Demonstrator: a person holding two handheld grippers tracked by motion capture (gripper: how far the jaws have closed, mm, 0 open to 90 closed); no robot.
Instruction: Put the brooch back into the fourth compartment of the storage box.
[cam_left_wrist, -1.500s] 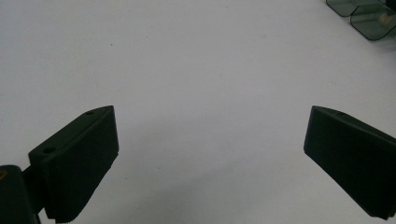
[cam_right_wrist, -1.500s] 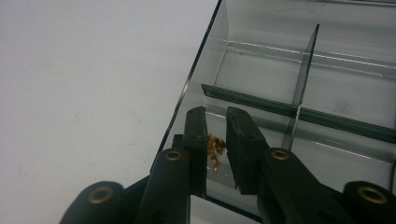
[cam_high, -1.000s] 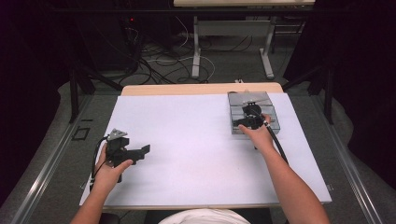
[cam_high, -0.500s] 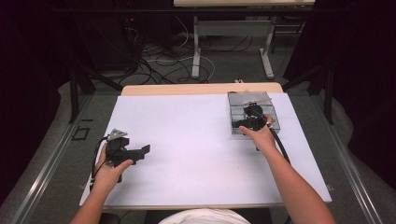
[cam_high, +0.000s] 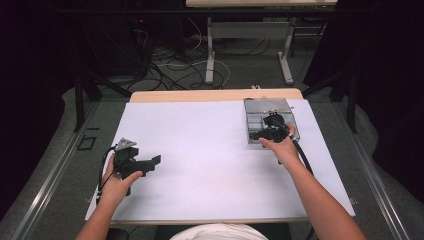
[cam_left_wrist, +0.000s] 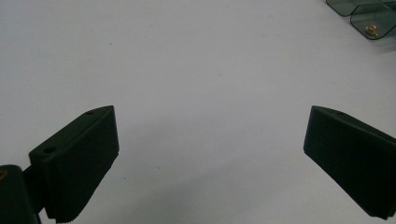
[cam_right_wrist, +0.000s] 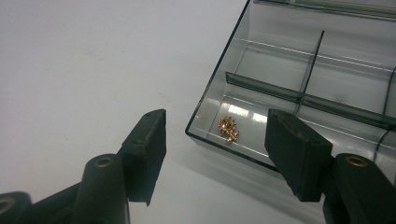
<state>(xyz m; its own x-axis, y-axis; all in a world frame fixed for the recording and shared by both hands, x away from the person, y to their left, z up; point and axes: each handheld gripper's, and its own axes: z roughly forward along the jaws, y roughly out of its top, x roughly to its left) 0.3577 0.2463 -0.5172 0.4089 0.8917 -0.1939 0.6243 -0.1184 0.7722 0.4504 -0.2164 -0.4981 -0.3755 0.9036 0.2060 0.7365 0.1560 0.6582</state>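
You are holding your right gripper (cam_right_wrist: 212, 154) with its two black jaws spread wide and nothing between them, poised just above the near corner of the clear smoky plastic compartment box (cam_right_wrist: 299, 88) that is sitting at the far right of the white table cover (cam_high: 200, 150). The thing that seems to matter, a small gold-coloured flower-shaped trinket (cam_right_wrist: 228, 129), is lying on the floor of the box's nearest corner compartment, just ahead of your right gripper and roughly on the line between the two jaws, slightly toward the right one. One jaw is hanging outside the box wall, over the white cover, while the other is hanging over the compartment, so any pinch would probably call for you to carry both jaws past the rim first. The trinket's slightly longer axis is running roughly along your line of approach, though it is too small to be sure. Your right hand is clearly the nearer one: in the high view your right gripper (cam_high: 272, 131) is hovering over the box (cam_high: 260, 107), while your left gripper (cam_high: 135, 162) is waiting well apart at the near left, its jaws also spread wide and empty over bare cover (cam_left_wrist: 187, 70). No brand, label or readable writing is showing on the box or grippers.
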